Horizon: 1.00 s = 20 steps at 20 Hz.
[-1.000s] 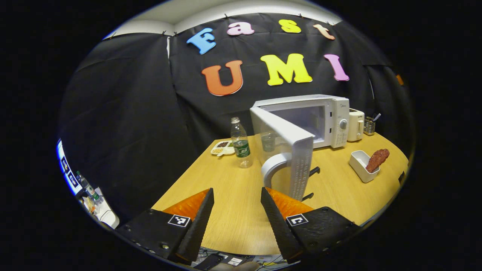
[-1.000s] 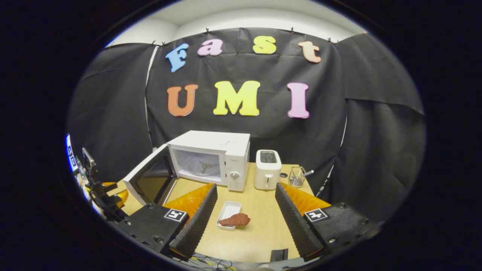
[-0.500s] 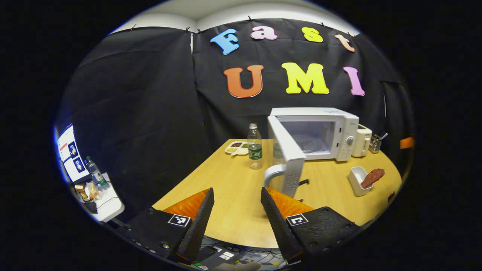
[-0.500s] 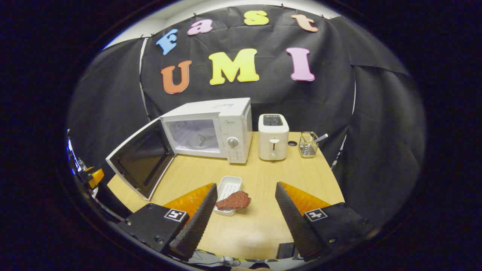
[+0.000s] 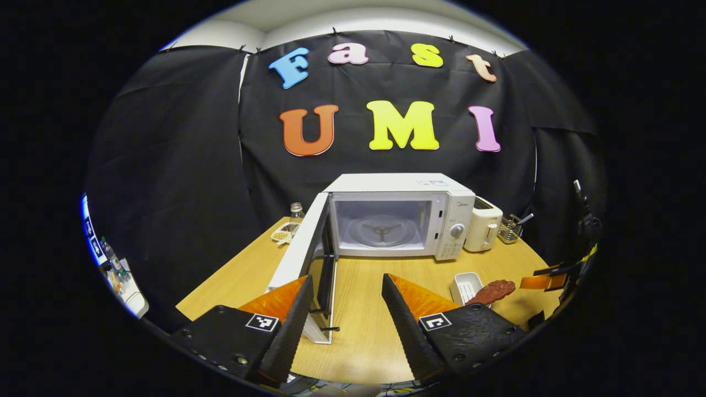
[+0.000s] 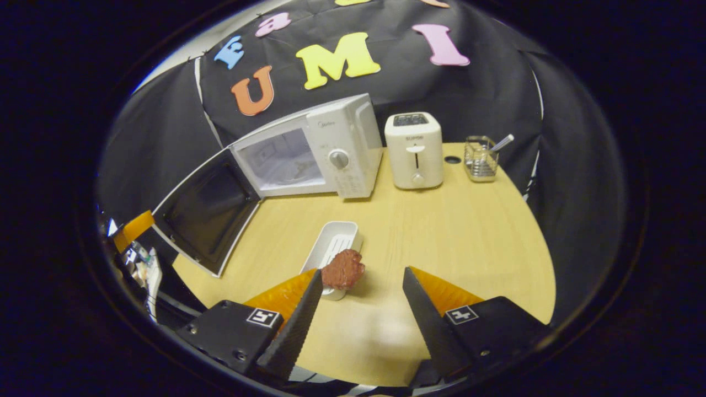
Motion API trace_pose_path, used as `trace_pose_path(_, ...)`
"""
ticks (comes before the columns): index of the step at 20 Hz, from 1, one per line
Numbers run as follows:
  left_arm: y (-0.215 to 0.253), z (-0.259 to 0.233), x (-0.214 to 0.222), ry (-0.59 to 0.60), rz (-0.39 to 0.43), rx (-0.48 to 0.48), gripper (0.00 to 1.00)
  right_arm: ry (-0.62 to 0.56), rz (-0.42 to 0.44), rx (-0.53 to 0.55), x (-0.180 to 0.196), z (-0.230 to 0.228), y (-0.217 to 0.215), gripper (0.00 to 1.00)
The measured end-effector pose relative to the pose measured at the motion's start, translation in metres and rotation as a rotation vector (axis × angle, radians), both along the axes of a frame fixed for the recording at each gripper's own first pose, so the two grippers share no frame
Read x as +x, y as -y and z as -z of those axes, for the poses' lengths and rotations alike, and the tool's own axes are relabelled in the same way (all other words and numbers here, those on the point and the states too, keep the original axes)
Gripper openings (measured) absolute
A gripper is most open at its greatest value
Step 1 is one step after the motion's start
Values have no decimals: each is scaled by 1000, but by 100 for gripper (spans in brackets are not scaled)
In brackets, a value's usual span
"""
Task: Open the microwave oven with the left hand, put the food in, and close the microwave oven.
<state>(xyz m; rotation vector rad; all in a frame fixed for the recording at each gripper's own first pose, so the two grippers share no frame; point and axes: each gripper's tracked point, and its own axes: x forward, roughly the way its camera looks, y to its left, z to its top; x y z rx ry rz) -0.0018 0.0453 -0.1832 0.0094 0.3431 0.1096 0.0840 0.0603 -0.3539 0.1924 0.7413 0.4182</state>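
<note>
Right gripper view: both ribbed tongs [image 6: 357,309] gape empty above lumpy brown food [image 6: 342,268] overhanging a white ridged tray [image 6: 332,248].

**Site finding: a staged recording booth dressed as a kitchen counter**

I find black cloth [image 5: 182,143] hung as walls on all sides, clipped along the top, with a plain white ceiling strip above. A single wooden table [image 6: 452,220] carries kitchen goods: a white microwave [image 5: 405,218] with its door [image 5: 309,253] swung open, a white toaster [image 6: 415,150], a wire utensil holder [image 6: 481,160], a small white tray [image 6: 331,251]. At far left of the left gripper view, past the cloth edge, a side table [image 5: 124,281] holds bottles and clutter.
</note>
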Motion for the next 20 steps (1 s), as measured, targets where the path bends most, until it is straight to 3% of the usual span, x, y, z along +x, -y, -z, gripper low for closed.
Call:
trace_pose_path(1,5,-6,4,4,1,6,78,-32,-11,28,4,8,-3,78)
trace_pose_path(2,10,-13,7,9,1,15,77,-54,-24,59,8,13,-7,89)
trace_pose_path(3,15,-18,11,13,0,25,77,-84,-31,83,13,20,-10,75)
trace_pose_path(4,20,-24,15,18,0,33,77,-110,-44,119,16,25,-15,82)
trace_pose_path(5,24,-30,17,20,-5,45,77,-134,-55,153,20,28,-20,75)
trace_pose_path(6,27,-33,19,16,-12,55,77,-161,-66,184,24,32,-26,58)
trace_pose_path(8,31,-38,21,13,-34,72,77,-207,-88,240,29,34,-33,58)
trace_pose_path(9,33,-40,21,11,-47,80,77,-223,-95,261,32,35,-35,32)
trace_pose_path(10,35,-42,20,6,-65,87,77,-249,-93,277,32,36,-35,25)
trace_pose_path(11,35,-45,20,4,-81,92,77,-270,-98,309,33,35,-36,27)
trace_pose_path(12,37,-47,20,4,-98,102,77,-290,-100,332,34,34,-35,12)
trace_pose_path(13,36,-48,18,2,-115,111,77,-308,-99,351,35,35,-35,20)
trace_pose_path(15,36,-50,16,4,-145,127,77,-325,-128,362,31,32,-36,17)
trace_pose_path(16,36,-50,14,0,-158,129,77,-326,-135,360,32,31,-38,7)
trace_pose_path(17,35,-50,14,4,-168,134,77,-321,-141,370,33,25,-39,17)
trace_pose_path(20,32,-42,16,3,-180,138,77,-279,-167,368,37,1,-41,17)
